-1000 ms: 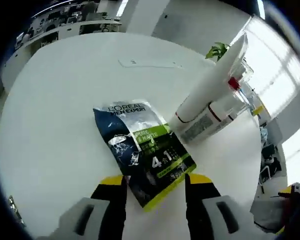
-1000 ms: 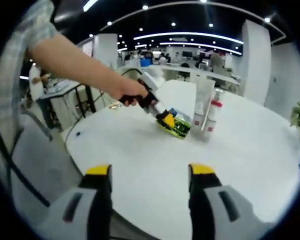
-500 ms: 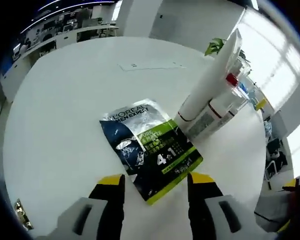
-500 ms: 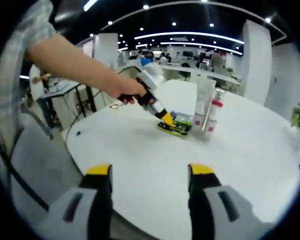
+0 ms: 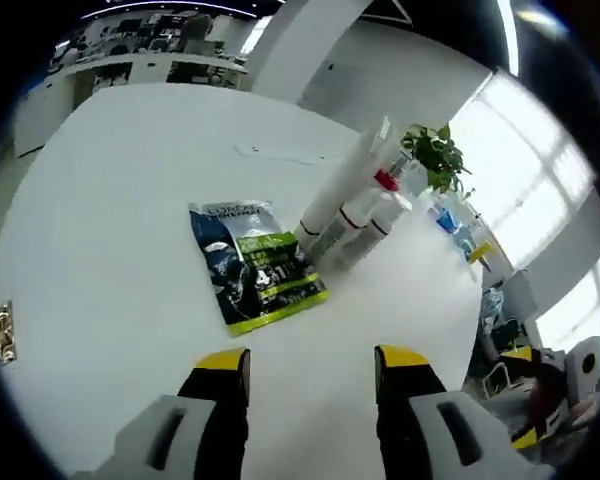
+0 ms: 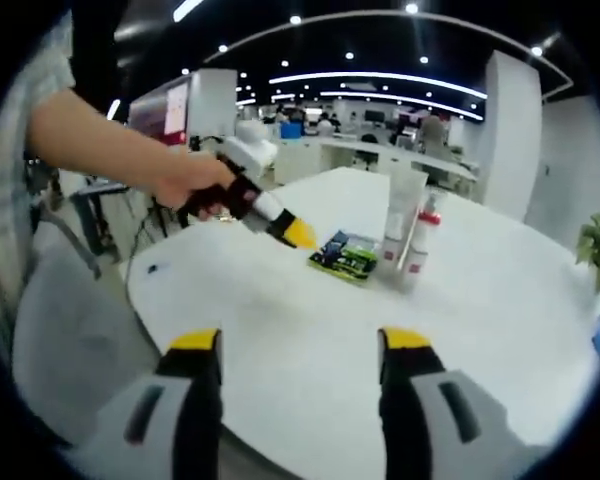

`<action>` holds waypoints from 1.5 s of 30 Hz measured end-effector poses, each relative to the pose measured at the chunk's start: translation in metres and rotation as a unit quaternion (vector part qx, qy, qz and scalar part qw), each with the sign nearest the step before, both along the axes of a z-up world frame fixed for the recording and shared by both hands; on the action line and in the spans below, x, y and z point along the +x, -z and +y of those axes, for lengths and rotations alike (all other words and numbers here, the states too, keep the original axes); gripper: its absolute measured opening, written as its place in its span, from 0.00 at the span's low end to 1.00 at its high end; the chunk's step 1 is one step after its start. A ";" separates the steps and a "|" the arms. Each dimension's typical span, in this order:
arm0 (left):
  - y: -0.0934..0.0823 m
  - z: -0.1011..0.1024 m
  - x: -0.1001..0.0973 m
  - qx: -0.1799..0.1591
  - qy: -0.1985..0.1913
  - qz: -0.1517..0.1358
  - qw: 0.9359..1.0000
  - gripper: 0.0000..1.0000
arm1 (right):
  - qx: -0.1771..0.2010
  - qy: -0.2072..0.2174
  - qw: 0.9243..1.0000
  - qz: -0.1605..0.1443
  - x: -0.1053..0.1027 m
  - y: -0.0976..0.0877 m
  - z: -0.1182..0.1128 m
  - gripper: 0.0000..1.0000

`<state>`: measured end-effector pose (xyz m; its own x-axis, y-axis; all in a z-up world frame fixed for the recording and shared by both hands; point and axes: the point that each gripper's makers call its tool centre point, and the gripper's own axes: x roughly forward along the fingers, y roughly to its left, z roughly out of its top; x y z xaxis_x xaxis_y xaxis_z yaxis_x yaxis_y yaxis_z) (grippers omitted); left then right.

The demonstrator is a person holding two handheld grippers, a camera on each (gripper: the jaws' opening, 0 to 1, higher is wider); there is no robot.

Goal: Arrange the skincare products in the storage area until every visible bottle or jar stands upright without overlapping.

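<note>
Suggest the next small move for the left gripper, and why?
Probably ease the left gripper forward and down to the sachet's near edge. Its jaws stand open, empty and short of the sachet, which lies flat on the table beside the upright tube and bottle. The right gripper hangs open, farther away.

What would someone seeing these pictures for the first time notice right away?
Most likely the dark blue and green packet lying flat on the round white table, the only strong colour on it. Right beside it stand a tall white tube and a white bottle with a red band. In the right gripper view, the left tool, held by a person's hand, hangs open above the table, short of the packet.
</note>
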<state>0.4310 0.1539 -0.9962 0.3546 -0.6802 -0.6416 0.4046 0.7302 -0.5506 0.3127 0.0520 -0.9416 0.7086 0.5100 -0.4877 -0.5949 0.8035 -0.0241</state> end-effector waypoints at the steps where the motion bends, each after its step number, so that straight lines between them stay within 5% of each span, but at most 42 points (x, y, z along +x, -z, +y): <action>1: -0.001 0.000 -0.005 -0.004 0.001 -0.001 1.000 0.51 | 0.000 0.000 1.000 -0.001 0.000 -0.001 0.000 0.62; 5: 0.004 0.005 -0.037 0.000 0.023 0.011 1.000 0.54 | 0.004 -0.007 1.000 -0.003 -0.001 -0.002 0.003 0.62; 12: -0.006 0.021 -0.066 -0.023 0.002 0.005 1.000 0.57 | 0.012 -0.023 1.000 -0.001 -0.005 -0.002 0.012 0.62; 21: -0.019 0.052 -0.079 -0.004 -0.052 -0.006 0.999 0.58 | 0.022 -0.030 0.999 -0.004 -0.006 -0.005 0.015 0.62; 37: -0.042 0.063 -0.125 0.044 -0.106 -0.020 0.993 0.58 | 0.024 -0.095 0.995 -0.023 -0.020 -0.013 0.038 0.62; 45: -0.042 0.068 -0.139 0.044 -0.093 -0.043 0.994 0.54 | 0.022 -0.079 0.996 -0.027 -0.016 -0.014 0.033 0.62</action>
